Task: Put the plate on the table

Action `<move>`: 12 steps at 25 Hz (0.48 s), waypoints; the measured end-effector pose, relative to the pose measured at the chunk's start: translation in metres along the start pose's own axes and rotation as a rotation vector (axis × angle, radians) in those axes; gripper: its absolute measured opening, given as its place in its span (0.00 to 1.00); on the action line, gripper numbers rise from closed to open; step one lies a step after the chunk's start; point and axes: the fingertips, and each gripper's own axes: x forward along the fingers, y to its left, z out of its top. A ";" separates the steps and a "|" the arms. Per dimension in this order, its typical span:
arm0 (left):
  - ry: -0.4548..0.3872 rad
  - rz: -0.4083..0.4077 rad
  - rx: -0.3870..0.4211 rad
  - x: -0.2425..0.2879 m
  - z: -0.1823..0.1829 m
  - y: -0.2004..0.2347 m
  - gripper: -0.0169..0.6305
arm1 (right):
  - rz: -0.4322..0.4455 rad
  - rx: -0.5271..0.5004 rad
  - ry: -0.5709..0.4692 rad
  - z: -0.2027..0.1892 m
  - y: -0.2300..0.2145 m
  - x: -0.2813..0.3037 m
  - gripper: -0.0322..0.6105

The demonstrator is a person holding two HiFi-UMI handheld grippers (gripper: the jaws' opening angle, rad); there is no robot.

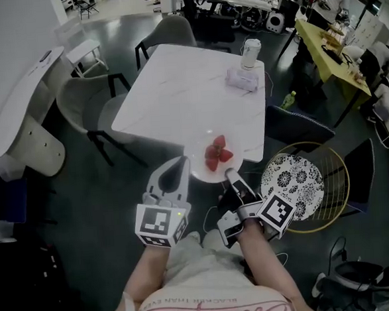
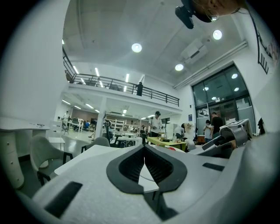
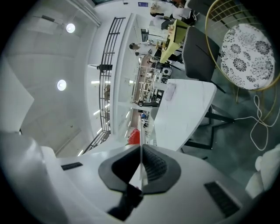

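At the near edge of the worktop [image 1: 177, 93], we find the plate [image 1: 206, 174] overhanging, its rim clenched in the right tongs [image 1: 229, 174]. The left tongs [image 1: 182, 162] are closed and empty beside it. Released here, we judge it may tip off and spill the strawberries [image 1: 216, 153].

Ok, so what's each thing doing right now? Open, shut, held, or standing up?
plate: held level by its rim over the near edge of the table; can't tell if it touches.
strawberries: lying on the plate.
right gripper: shut on the plate's rim.
left gripper: shut, nothing between its jaws.
white container: upright at the table's far end.
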 end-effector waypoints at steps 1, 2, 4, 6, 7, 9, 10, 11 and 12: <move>0.002 -0.001 -0.001 0.005 -0.001 0.002 0.03 | -0.003 0.001 0.000 0.003 -0.001 0.005 0.07; 0.004 -0.001 -0.001 0.010 -0.002 0.005 0.03 | -0.006 0.001 0.000 0.007 -0.002 0.010 0.07; 0.009 0.001 -0.005 0.021 -0.004 0.011 0.03 | -0.011 0.004 -0.001 0.015 -0.004 0.021 0.07; 0.013 0.003 -0.011 0.032 -0.005 0.017 0.03 | -0.016 0.004 -0.002 0.023 -0.005 0.032 0.07; 0.015 0.004 -0.011 0.038 -0.004 0.020 0.03 | -0.017 0.001 -0.002 0.028 -0.004 0.037 0.07; 0.016 0.008 -0.008 0.052 -0.003 0.027 0.03 | -0.016 -0.004 0.001 0.038 -0.004 0.051 0.07; 0.016 0.011 -0.006 0.060 -0.002 0.031 0.03 | -0.015 -0.005 0.004 0.043 -0.005 0.060 0.07; 0.017 0.014 -0.003 0.069 -0.003 0.035 0.03 | -0.014 -0.003 0.008 0.049 -0.006 0.069 0.07; 0.020 0.016 0.000 0.078 -0.003 0.039 0.03 | -0.015 -0.001 0.013 0.054 -0.007 0.079 0.07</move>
